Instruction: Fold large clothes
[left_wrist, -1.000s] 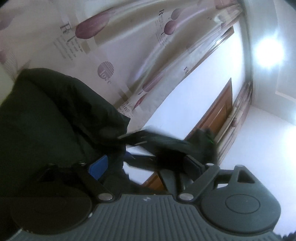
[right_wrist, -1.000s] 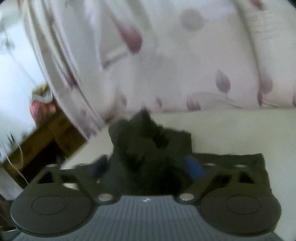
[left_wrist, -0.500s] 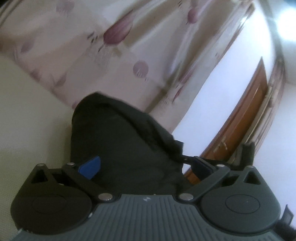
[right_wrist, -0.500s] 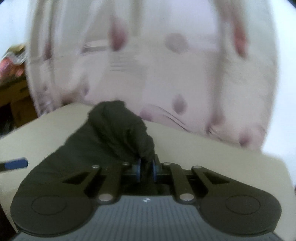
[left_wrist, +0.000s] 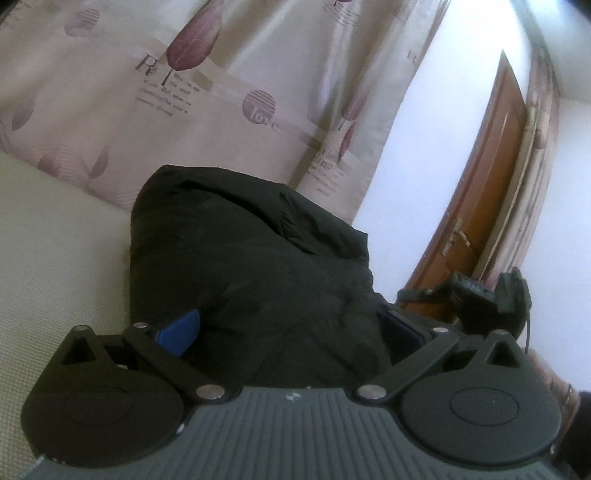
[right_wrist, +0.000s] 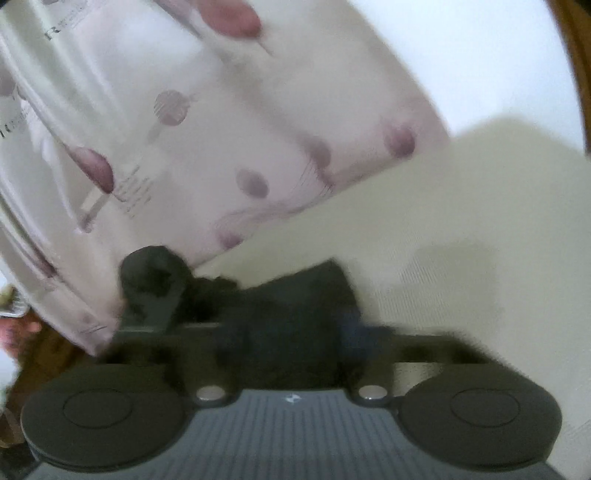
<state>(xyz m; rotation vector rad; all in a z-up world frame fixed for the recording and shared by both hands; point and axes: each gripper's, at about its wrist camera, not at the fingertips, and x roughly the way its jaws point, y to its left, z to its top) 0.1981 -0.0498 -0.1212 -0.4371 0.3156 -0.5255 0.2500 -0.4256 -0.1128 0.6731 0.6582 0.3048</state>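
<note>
Fingers (left_wrist: 177, 330) of both grippers released, black garment (left_wrist: 251, 266) on cream bed (left_wrist: 55, 251) by curtain (left_wrist: 221, 92).

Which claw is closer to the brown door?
Right, probably. The right gripper sits on the door side of the left gripper, which looks past it. Both have just opened, black cloth between their fingers.

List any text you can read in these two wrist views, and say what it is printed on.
"Re": large letters on the beige leaf-print curtain, left wrist view.
"lo": on that curtain's striped purple circle; the letters after it are unclear.
Small lines of print under "Re": too small to read.
Right wrist view: the curtain's print is too blurred to read.
</note>
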